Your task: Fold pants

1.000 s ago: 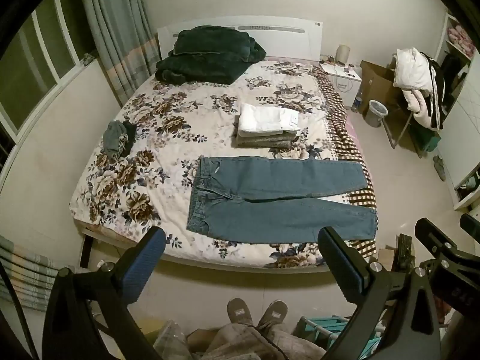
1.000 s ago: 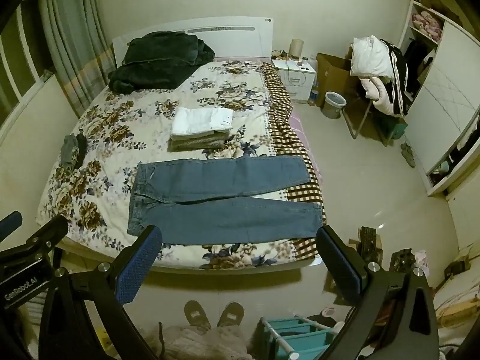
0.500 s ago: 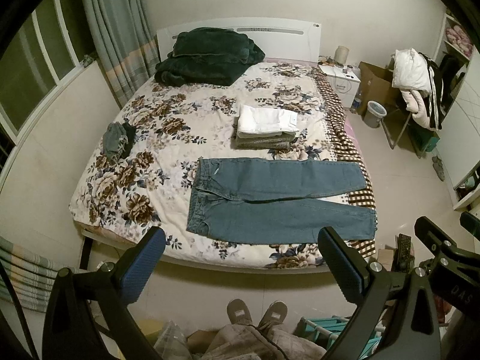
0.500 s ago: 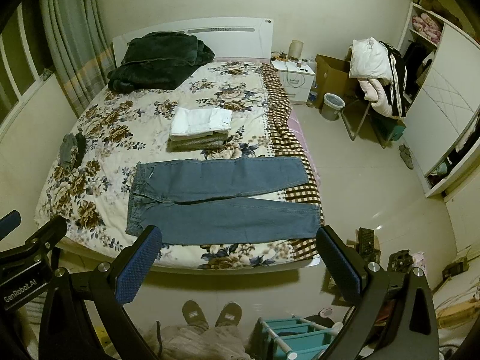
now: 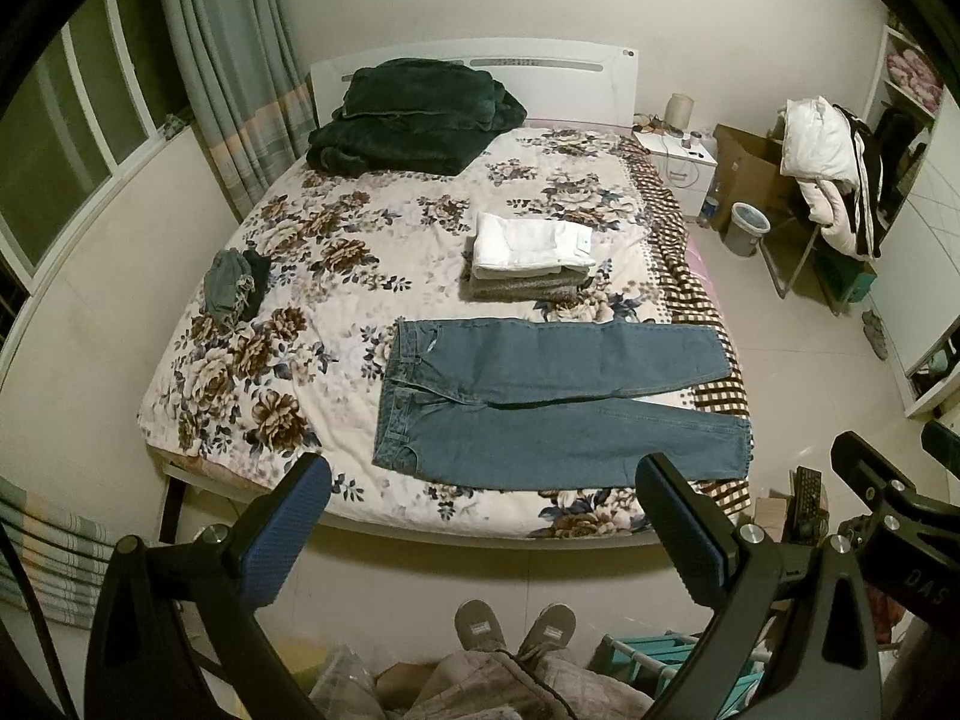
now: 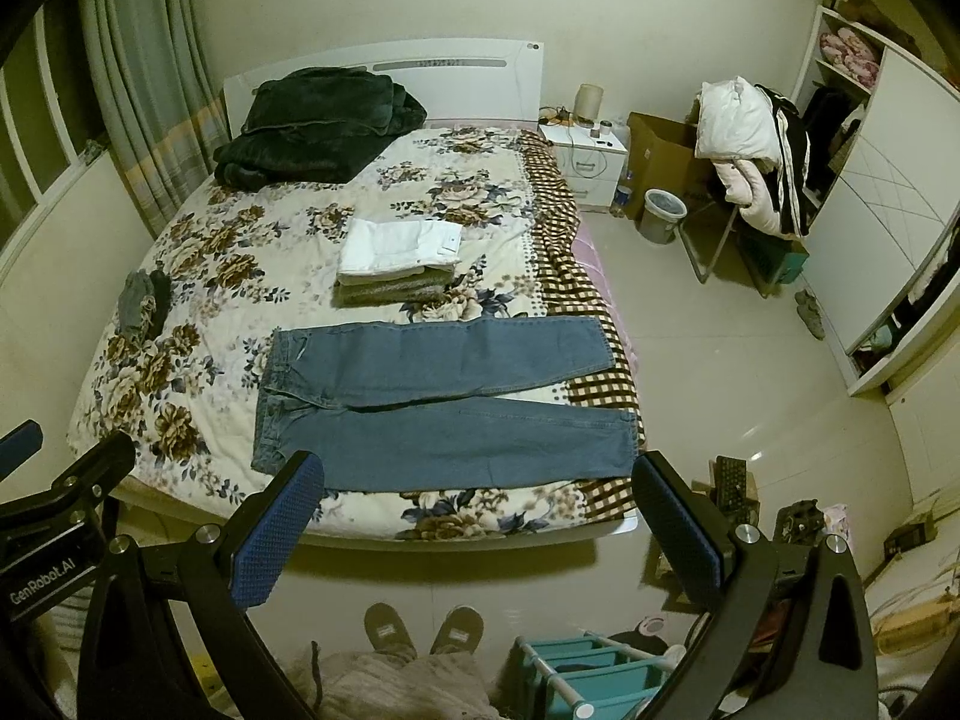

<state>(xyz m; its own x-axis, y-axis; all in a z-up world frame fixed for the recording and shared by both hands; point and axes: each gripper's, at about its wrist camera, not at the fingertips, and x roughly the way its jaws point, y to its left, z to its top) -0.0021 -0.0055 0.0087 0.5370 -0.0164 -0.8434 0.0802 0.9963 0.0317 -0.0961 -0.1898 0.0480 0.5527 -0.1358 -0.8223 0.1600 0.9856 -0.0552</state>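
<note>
Nothing was folded yet: the jeans [image 5: 552,402] lay flat and spread on the bed [image 5: 288,312], ahead of and below both hand-held grippers. The left hand-held gripper [image 5: 480,516] and right hand-held gripper [image 6: 477,510] hung wide and empty, well apart from the cloth.

Home bedroom, pretty lived-in.
Floral-quilted double bed [image 5: 312,276], white bedside cabinet [image 6: 591,165], grey-green pleated curtains [image 5: 234,84], clothes-heaped chair [image 6: 750,156].
</note>
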